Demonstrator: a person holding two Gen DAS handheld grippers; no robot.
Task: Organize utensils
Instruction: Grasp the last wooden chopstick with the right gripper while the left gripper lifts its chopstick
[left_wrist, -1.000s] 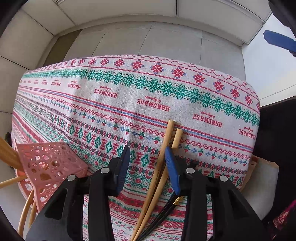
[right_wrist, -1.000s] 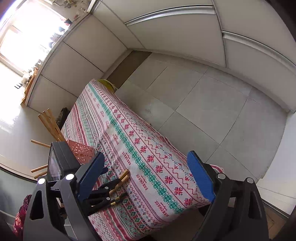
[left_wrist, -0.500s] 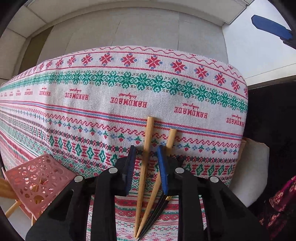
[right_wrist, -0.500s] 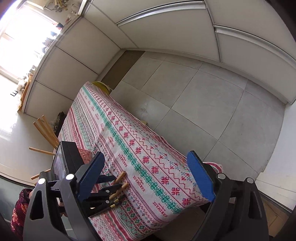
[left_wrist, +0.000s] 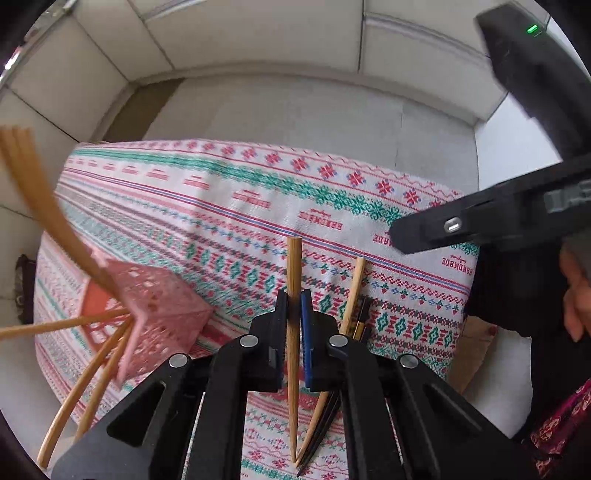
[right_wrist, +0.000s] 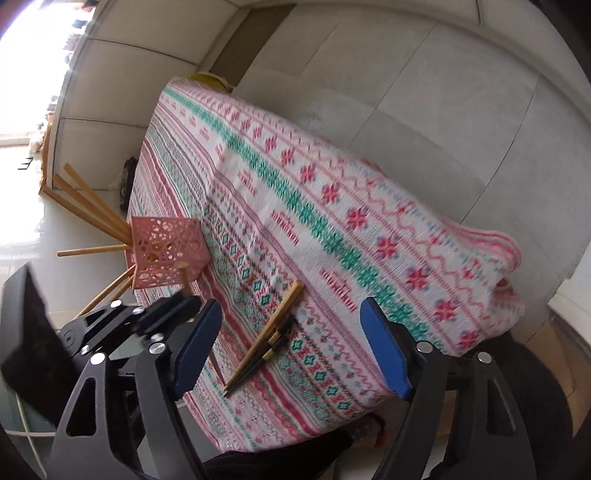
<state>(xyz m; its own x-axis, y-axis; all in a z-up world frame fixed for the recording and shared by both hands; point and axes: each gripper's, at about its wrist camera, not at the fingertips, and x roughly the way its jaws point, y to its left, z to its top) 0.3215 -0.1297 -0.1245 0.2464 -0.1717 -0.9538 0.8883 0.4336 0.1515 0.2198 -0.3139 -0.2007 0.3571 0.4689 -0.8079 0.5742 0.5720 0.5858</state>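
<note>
My left gripper (left_wrist: 294, 301) is shut on a wooden chopstick (left_wrist: 293, 266) and holds it above the patterned tablecloth (left_wrist: 229, 206). A second wooden chopstick (left_wrist: 352, 291) and dark chopsticks (left_wrist: 364, 317) lie on the cloth just to its right. A pink perforated utensil holder (left_wrist: 159, 314) with several wooden chopsticks sticking out stands at the left. My right gripper (right_wrist: 291, 350) is open and empty, above the chopsticks on the cloth (right_wrist: 280, 317). The holder also shows in the right wrist view (right_wrist: 166, 251).
The table's right edge (left_wrist: 465, 295) is close to the loose chopsticks. The right gripper's black body (left_wrist: 498, 218) hangs over the cloth's right side. Grey floor tiles (right_wrist: 406, 92) lie beyond the table. A hand (left_wrist: 576, 288) shows at far right.
My left gripper closed on one wooden chopstick and lifted it off the cloth. The right gripper moved down and closer to the table, over the remaining chopsticks.
</note>
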